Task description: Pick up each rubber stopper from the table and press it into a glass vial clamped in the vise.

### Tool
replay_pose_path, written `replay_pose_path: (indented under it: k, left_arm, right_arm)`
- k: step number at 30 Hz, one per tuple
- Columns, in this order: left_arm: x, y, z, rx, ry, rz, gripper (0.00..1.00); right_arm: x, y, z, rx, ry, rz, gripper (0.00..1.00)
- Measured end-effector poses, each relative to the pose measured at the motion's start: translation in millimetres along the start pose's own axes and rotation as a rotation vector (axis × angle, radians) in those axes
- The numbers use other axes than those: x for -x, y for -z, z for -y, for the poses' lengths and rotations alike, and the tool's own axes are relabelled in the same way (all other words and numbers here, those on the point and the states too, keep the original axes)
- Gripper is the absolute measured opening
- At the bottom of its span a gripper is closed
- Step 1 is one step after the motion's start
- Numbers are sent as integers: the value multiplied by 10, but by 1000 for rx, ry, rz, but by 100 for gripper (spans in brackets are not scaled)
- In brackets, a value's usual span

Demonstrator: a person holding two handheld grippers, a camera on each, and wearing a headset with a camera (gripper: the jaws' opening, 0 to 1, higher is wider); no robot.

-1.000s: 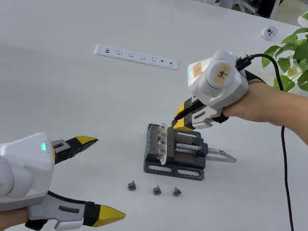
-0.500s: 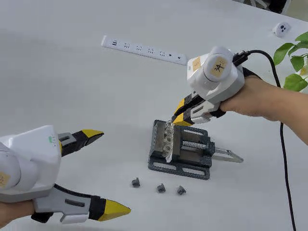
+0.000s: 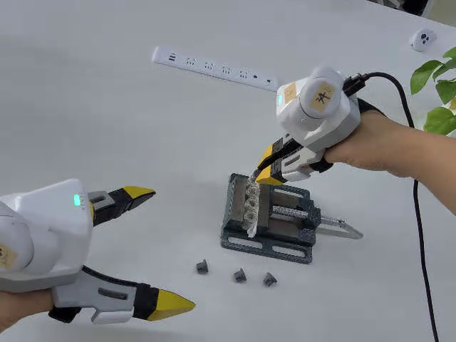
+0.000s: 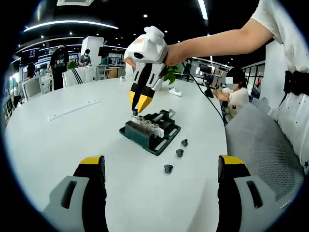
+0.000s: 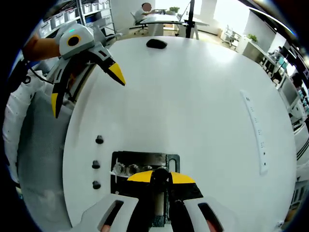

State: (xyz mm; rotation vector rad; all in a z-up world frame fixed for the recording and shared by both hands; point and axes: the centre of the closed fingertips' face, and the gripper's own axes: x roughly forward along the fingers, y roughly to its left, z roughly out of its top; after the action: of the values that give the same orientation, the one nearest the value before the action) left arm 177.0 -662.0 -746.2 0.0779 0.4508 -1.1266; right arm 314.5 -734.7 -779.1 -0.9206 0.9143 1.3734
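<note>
A dark vise (image 3: 271, 239) (image 4: 145, 137) (image 5: 121, 159) clamps a row of clear glass vials (image 3: 251, 206) (image 4: 147, 124) (image 5: 126, 169). My right gripper (image 3: 259, 174) (image 4: 139, 105) (image 5: 161, 177) hovers just over the far end of that row, shut on a small dark rubber stopper (image 5: 161, 174). Three more stoppers lie in front of the vise (image 3: 202, 266) (image 3: 240, 274) (image 3: 269, 279) (image 4: 167, 168). Well left of the vise my left gripper (image 3: 160, 249) (image 4: 161, 163) (image 5: 87, 92) is open and holds nothing.
A white power strip (image 3: 214, 68) lies at the back of the white table. The vise handle (image 3: 340, 229) sticks out to the right. A black cable (image 3: 420, 235) trails from the right gripper. Plant leaves (image 3: 442, 78) stand at the right edge.
The right gripper has shifted left, from beside the vise jaw to over the far vial. The left gripper has stayed about where it was. The camera has moved a little.
</note>
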Motion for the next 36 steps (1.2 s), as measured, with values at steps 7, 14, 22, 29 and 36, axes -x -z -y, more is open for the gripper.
replay_pose_path:
  k: [7, 14, 22, 29, 36]
  left_arm:
    - [10, 33, -8, 3, 0, -3, 97]
    - [-5, 13, 8, 6, 1, -1, 97]
    - [-18, 10, 6, 8, 2, -1, 97]
    - [-16, 17, 1, 10, 2, 0, 97]
    - [-13, 21, -3, 13, 1, 1, 97]
  right_arm:
    - [-19, 10, 4, -1, -2, -6, 7]
    - [-24, -2, 6, -8, -6, -1, 7]
    - [-32, 9, 14, -11, -10, -5, 7]
    - [-20, 18, 8, -1, -12, -18, 7]
    - [-18, 25, 26, -2, -14, -28, 7]
